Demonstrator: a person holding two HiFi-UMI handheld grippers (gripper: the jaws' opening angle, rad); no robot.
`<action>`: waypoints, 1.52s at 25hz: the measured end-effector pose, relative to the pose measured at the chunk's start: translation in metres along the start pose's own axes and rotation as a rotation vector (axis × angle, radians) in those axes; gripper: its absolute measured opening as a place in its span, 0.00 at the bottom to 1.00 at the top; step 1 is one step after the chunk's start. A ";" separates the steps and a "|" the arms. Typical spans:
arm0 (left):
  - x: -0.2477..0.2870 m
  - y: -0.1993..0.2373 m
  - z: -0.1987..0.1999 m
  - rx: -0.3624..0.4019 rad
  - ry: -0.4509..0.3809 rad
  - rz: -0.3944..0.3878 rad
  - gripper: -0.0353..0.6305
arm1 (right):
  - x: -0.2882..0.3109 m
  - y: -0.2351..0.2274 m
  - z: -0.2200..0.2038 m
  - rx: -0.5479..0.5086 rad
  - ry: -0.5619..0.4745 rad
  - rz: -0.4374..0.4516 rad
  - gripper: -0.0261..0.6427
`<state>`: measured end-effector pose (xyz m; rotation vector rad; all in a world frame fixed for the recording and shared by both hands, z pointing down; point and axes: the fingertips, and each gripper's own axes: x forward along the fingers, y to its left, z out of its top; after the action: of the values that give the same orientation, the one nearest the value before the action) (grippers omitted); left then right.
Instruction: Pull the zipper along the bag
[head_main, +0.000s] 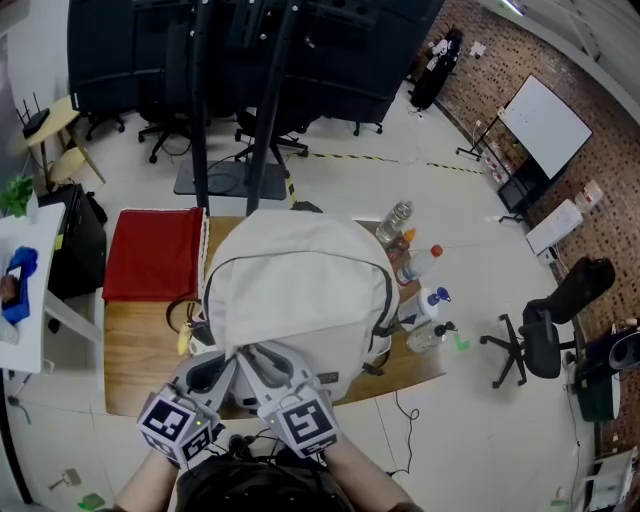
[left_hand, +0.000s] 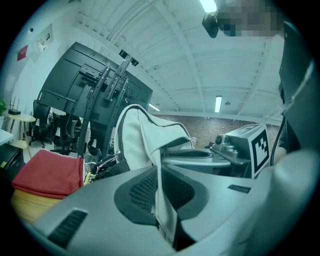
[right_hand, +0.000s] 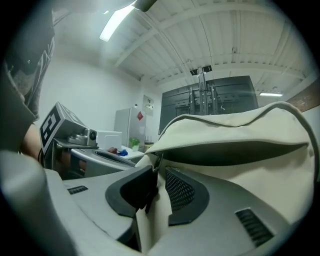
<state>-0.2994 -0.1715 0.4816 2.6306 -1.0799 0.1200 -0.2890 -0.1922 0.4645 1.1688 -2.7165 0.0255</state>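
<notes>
A white backpack (head_main: 300, 290) lies on the wooden table (head_main: 130, 350), and both grippers sit at its near edge. My left gripper (head_main: 222, 368) (left_hand: 159, 172) is shut on a fold of the bag's white fabric (left_hand: 150, 140), which stands pinched between its pads. Right beside it, my right gripper (head_main: 268, 362) (right_hand: 159, 175) is at the bag's zipper line. A dark zipper pull (right_hand: 150, 194) hangs between its jaws against the left pad (right_hand: 132, 192), and a gap shows to the other pad. The bag's opening (right_hand: 235, 152) gapes dark just beyond.
A folded red cloth (head_main: 155, 252) lies on the table's left part. Several bottles (head_main: 415, 265) stand along the bag's right side. A black stand (head_main: 235, 150) rises behind the table, and office chairs (head_main: 540, 330) stand around on the floor.
</notes>
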 end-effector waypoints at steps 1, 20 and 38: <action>0.000 0.000 0.001 -0.004 -0.002 0.000 0.10 | 0.001 0.001 0.000 -0.011 0.003 0.005 0.17; 0.000 0.006 0.000 -0.019 -0.038 0.035 0.10 | -0.013 -0.012 0.007 0.006 -0.026 -0.019 0.07; 0.004 0.000 0.008 -0.017 -0.048 0.046 0.10 | -0.033 -0.044 0.012 0.011 -0.025 -0.102 0.07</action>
<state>-0.2972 -0.1766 0.4744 2.6067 -1.1519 0.0569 -0.2372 -0.1996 0.4449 1.3177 -2.6777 0.0116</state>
